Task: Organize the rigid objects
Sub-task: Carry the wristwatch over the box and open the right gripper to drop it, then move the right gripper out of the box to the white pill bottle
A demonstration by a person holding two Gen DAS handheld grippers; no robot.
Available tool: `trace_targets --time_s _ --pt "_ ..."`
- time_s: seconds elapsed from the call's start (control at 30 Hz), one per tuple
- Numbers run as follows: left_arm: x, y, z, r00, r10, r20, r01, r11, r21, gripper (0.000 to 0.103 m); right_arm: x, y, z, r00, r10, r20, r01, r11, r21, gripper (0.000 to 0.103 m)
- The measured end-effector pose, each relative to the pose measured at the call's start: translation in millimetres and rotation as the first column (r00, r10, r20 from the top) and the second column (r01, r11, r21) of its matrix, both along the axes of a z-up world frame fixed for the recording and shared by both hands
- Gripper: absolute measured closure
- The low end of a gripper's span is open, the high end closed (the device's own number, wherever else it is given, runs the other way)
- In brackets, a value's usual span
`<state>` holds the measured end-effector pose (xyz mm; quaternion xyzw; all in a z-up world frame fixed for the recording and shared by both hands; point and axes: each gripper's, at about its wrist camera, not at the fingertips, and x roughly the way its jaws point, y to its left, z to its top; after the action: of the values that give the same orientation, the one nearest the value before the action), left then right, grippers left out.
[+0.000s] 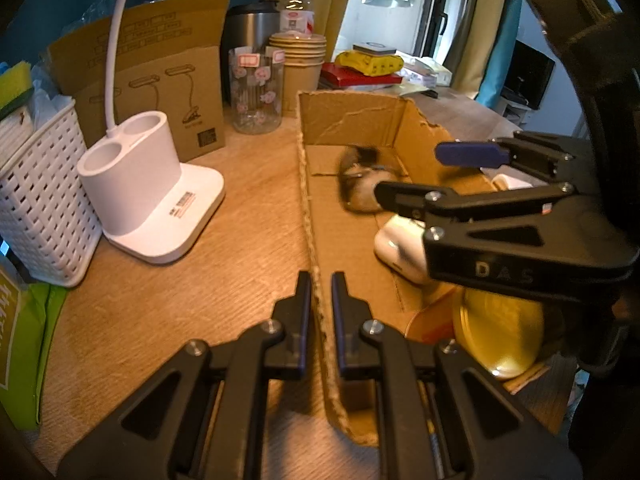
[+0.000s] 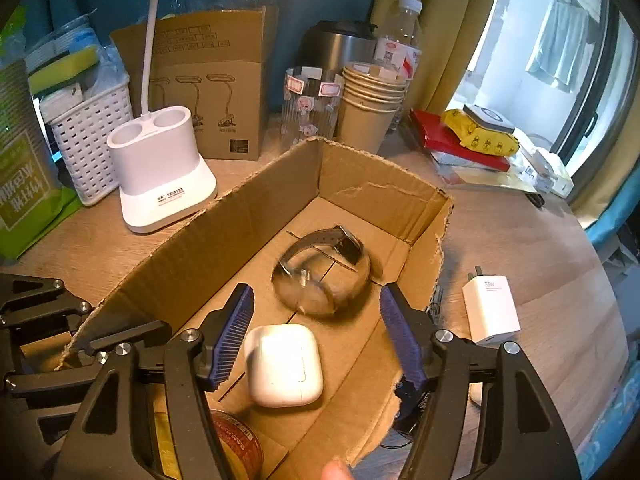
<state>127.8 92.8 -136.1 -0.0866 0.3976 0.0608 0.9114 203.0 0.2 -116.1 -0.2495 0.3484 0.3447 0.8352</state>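
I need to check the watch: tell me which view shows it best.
Right wrist view: the watch lies unobstructed on the box floor, strap and buckle visible though blurred. In the left wrist view the watch is smaller, blurrier and partly hidden by the right gripper.

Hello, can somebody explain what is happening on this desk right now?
A person with a gripper in each hand is sorting small items into a cardboard box. The left gripper is shut on the box's side wall. The right gripper hangs open over the box, holding nothing. A blurred wristwatch, a white earbud case and a tin can lie inside. A white charger sits on the table outside the box.
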Motion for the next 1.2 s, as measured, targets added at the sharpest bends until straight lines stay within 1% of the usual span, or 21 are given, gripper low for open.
trace_targets --time_s 0.3,0.57,0.9,1.2 --pt "0 1 -1 1.000 0.000 0.000 0.000 1.000 -0.002 0.092 -4 -12 9 1.000 -0.017 0.013 0.017 0.999 0.035 0.034" --pt "0 1 -1 1.000 0.000 0.001 0.000 1.000 -0.001 0.092 -10 -27 23 0.998 -0.050 0.030 0.047 0.995 0.094 0.034" --pt "0 2 -1 1.000 -0.002 0.001 0.002 1.000 -0.001 0.092 -22 -28 23 0.999 -0.043 0.016 0.041 0.995 0.089 0.034" --pt "1 4 -1 1.000 -0.001 0.003 0.001 1.000 0.001 0.092 -36 -49 33 0.998 -0.064 0.028 0.061 0.992 0.112 0.034"
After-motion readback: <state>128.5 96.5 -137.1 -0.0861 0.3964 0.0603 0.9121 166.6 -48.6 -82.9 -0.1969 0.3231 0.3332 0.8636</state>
